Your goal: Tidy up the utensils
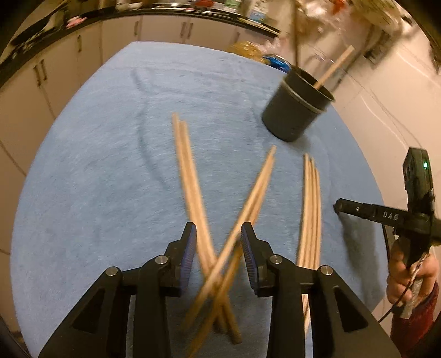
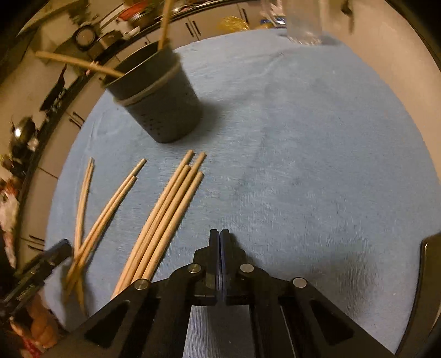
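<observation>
Read "DAS" in pale letters on the side of the right gripper (image 1: 337, 206); failed to read the smeared pale lettering on the left gripper (image 1: 219, 242) in the right wrist view. Found no other legible writing.

Lost the worktop clutter and cabinet fronts to blur. Saw the near ends of the crossed chopsticks (image 1: 248, 192) hidden under the left gripper's body, and a clear glass (image 2: 303, 24) cut off at the far edge.

Logged, left to right on the blue cloth (image 1: 110, 165):
- Left gripper: jaws partway apart, straddling the crossed chopsticks where they cross; could not make out any firm press.
- Bundle of four chopsticks (image 1: 311, 206): lay flat and parallel between the two grippers, untouched.
- Black holder (image 1: 295, 110): stood beyond the bundle, two chopsticks leaning inside.
- Right gripper: jaws fully together on nothing, just right of the bundle, carried by a hand (image 1: 405, 275).
</observation>
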`<state>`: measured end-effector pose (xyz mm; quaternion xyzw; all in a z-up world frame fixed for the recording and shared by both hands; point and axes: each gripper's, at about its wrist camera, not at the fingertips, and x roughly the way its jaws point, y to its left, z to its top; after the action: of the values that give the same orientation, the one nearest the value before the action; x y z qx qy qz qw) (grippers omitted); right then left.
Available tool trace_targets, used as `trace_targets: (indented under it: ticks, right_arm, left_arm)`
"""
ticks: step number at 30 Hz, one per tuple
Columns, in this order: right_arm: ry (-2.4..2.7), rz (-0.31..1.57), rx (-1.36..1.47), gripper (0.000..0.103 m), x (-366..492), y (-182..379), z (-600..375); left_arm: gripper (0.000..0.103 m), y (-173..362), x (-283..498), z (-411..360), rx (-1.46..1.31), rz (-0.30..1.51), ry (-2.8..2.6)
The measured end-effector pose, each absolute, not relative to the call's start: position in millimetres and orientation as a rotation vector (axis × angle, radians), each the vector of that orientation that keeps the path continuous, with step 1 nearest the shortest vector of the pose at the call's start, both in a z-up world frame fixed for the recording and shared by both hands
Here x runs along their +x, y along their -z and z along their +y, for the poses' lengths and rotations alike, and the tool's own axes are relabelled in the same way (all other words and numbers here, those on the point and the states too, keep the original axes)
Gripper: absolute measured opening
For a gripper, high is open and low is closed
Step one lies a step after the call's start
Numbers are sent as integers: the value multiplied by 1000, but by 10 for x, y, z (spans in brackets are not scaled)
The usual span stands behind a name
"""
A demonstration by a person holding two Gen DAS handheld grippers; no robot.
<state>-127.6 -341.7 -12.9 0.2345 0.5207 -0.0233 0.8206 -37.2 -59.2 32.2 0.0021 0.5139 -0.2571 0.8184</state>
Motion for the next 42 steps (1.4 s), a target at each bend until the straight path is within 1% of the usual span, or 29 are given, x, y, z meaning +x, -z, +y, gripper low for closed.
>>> trace_targets:
  ticks: [2, 9, 13, 15, 19, 22, 26, 31, 39, 40, 42]
  right_arm:
    - [8, 1112, 569, 3, -1269, 152, -3436]
    - [-16, 1111, 569, 3, -1169, 103, -3279]
    - [-13, 1117, 577, 3, -1187, 88, -3351]
    - [-6, 1118, 578, 3, -1189, 86, -3367]
    - [4, 1119, 572, 4, -1121, 62, -3337]
    - [4, 1111, 558, 3, -1066, 2, -3295]
    - [28, 1120, 550, 4, -999, 4, -3287]
    - [56, 1155, 541, 4, -867, 79, -3249]
    - [60, 1180, 524, 4, -721, 46, -3216]
    - [58, 1181, 517, 6, -709, 57, -3208]
    - [57, 1177, 507, 7, -713, 58, -3188]
  left_arm:
    - [33, -328, -348, -740, 54, 1096, 577]
    - [33, -289, -127, -1238, 269, 1113, 616]
    - [30, -207, -38, -1428, 388, 1119, 607]
    - [29, -210, -25, -1487, 427, 1092, 585]
    - [23, -249, 48, -1454, 374, 1120, 601]
    - [22, -287, 119, -1346, 283, 1140, 631]
    - [22, -289, 245, -1192, 227, 1168, 622]
    - [22, -313, 315, -1156, 212, 1177, 652]
    - [22, -311, 450, -1043, 146, 1189, 656]
    - [22, -317, 462, -1048, 146, 1190, 654]
    - [22, -322, 450, -1013, 149, 1195, 653]
